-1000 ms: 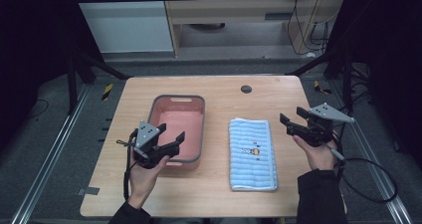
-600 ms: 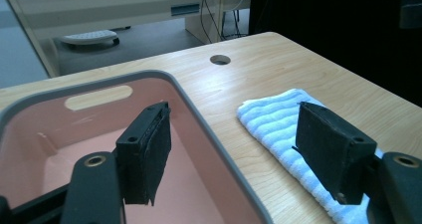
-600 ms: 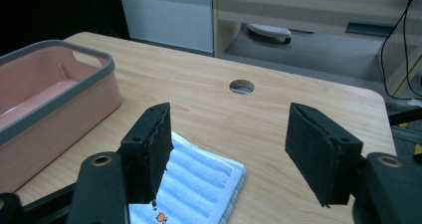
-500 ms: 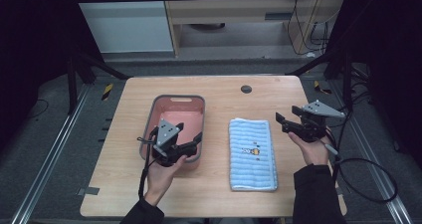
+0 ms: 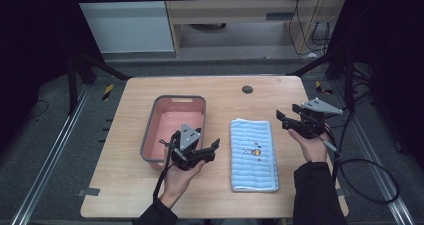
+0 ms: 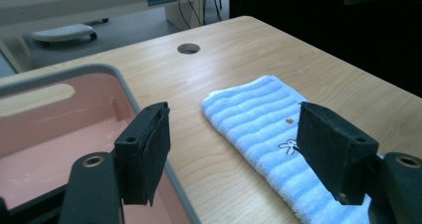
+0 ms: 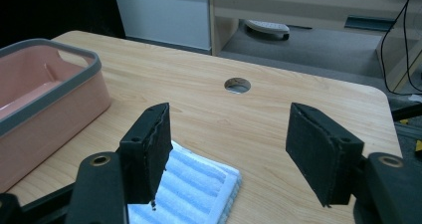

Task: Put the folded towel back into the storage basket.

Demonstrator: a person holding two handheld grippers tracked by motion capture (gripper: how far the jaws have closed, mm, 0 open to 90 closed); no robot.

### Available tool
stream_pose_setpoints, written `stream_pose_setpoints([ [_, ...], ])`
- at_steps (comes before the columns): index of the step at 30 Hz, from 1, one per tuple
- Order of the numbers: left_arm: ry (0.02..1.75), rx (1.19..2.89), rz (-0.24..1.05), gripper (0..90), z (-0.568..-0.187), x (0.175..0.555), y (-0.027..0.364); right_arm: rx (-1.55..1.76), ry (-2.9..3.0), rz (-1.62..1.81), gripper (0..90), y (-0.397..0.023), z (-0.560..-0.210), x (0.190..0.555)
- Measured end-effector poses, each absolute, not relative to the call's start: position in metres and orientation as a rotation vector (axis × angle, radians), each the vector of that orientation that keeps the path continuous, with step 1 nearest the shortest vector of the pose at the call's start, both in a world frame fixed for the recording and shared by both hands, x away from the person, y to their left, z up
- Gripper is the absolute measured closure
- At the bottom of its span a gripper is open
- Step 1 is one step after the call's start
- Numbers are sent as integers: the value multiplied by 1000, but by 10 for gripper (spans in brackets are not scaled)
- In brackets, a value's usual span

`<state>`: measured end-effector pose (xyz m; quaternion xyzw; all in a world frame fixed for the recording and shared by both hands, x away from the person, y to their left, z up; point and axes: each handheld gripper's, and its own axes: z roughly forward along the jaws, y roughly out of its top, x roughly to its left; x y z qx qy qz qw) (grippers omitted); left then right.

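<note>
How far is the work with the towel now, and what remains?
Nothing looks done: the towel lies folded and flat on the table, and the pink basin is empty. Both tools are open and hold nothing, the left tool beside the towel's left edge, the right tool by its far right corner. Gripping the towel remains.

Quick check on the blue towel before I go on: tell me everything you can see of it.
The towel is light blue terry-like cloth with ribbed stripes and a small embroidered figure near its middle. It lies folded into a long flat rectangle on the wooden table, right of the pink basin, apart from it. Neither the left gripper nor the right gripper touches it; both stand open.
</note>
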<state>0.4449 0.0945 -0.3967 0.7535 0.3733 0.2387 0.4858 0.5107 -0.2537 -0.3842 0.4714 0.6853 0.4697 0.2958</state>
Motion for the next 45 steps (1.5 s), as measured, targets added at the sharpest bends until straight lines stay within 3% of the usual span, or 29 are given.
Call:
stream_pose_setpoints([
  [16, 889, 1913, 516, 299, -432, 438, 59, 1257, 1884, 1205, 357, -245, -403, 526],
  [45, 941, 2047, 424, 380, -487, 440, 34, 1332, 1990, 1129, 415, -239, -453, 545],
])
